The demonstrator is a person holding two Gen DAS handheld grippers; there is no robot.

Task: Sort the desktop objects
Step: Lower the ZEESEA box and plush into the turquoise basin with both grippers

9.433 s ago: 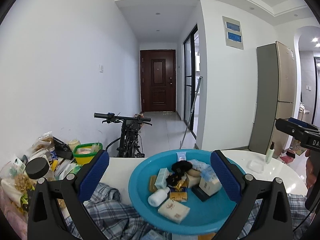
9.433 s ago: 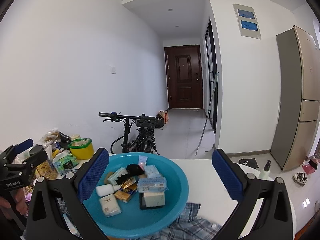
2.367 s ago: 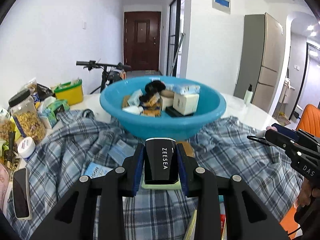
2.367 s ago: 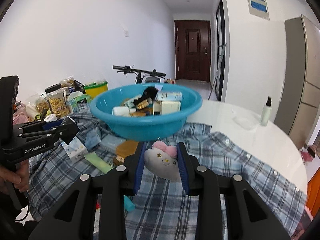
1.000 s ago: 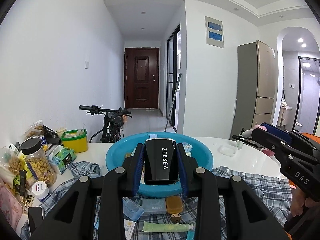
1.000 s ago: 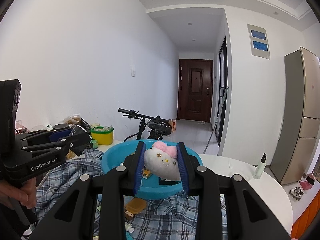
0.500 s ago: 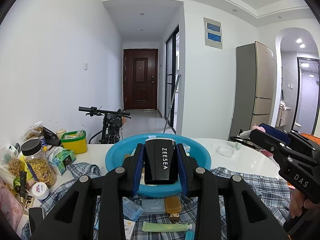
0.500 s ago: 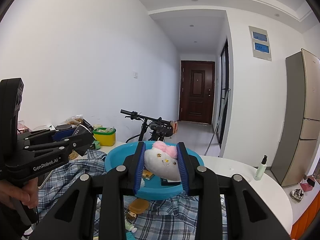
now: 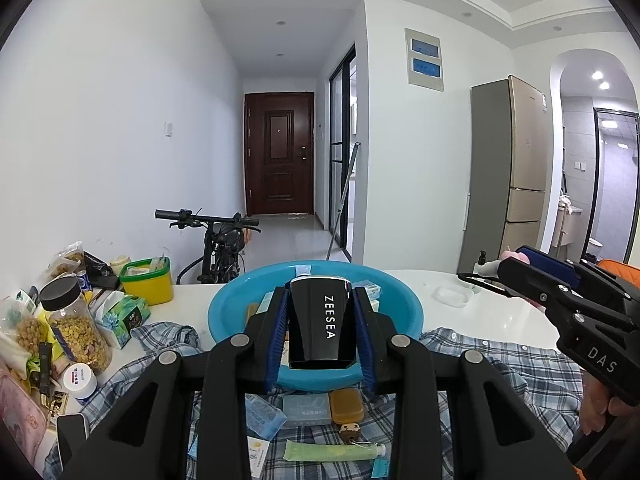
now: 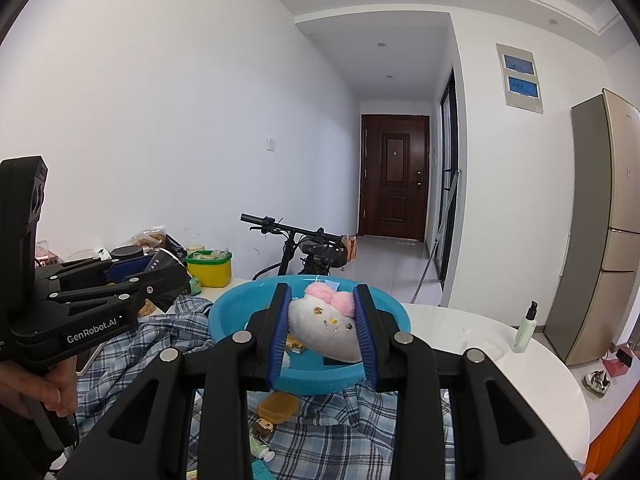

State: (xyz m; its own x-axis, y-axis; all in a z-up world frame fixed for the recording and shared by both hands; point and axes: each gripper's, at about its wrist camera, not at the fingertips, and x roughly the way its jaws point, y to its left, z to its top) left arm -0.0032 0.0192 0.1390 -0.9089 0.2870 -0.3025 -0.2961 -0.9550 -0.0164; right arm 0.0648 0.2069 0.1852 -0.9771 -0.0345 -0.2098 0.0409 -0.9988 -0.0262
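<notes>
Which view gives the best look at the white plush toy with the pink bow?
The right wrist view: the plush toy sits centred between the right tool's pads, face visible. The left wrist view shows only a pink sliver behind that tool, at the right edge.

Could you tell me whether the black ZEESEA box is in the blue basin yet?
Out: the left tongs hold the ZEESEA box above the basin.

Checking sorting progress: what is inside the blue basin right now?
Only edges show. In the blue basin, a pale box and a tan item peek out beside the left tool and its black ZEESEA case, which cover the rest.
</notes>
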